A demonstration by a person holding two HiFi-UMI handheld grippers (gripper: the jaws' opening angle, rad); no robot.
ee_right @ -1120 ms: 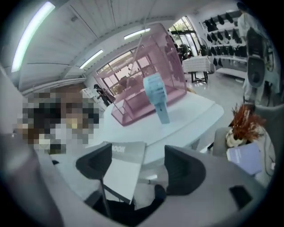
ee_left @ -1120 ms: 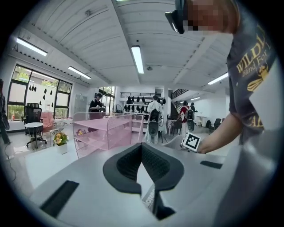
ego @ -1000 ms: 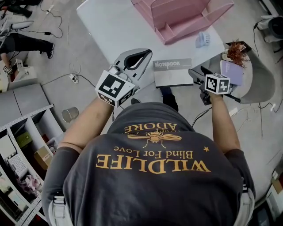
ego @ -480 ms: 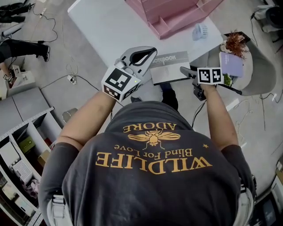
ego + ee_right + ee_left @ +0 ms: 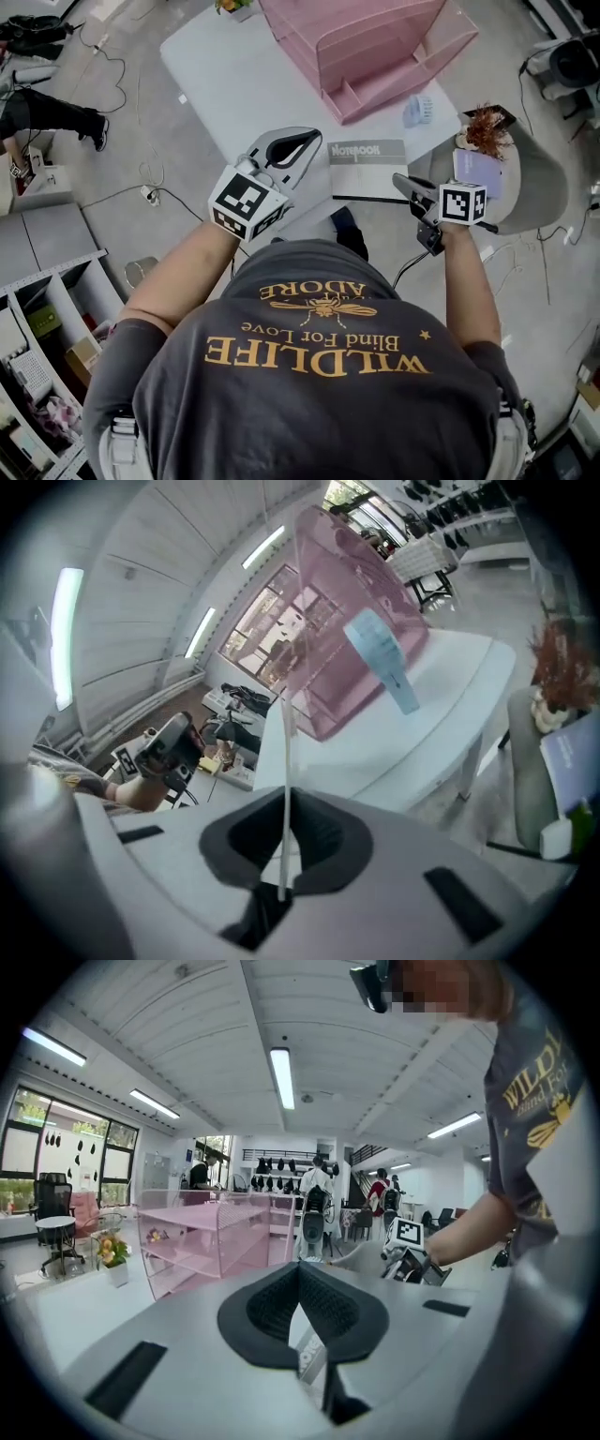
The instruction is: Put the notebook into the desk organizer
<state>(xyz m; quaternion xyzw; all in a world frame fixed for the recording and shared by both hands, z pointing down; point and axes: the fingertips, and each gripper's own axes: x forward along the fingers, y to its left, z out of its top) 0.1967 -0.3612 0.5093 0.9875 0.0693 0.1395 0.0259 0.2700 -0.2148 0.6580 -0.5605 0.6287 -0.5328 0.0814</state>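
Observation:
The grey notebook [image 5: 366,172] hangs between both grippers, off the near edge of the white table [image 5: 234,75]. My left gripper [image 5: 314,150] is shut on its left edge; in the left gripper view a strip of the cover [image 5: 307,1358] shows below the closed pads. My right gripper [image 5: 401,183] has just been closing and now pinches the right edge, which the right gripper view shows as a thin white line [image 5: 286,761]. The pink desk organizer [image 5: 375,47] stands on the table beyond the notebook.
A light-blue brush-like item [image 5: 418,111] lies on the table beside the organizer. To the right, a round grey stand holds a dried plant [image 5: 486,127] and a purple book [image 5: 478,169]. Grey shelves [image 5: 47,328] stand at lower left, and cables trail on the floor.
The right gripper's jaws have closed onto the notebook's right edge and risen slightly. The notebook tilted briefly, then levelled. The left gripper has kept its hold.

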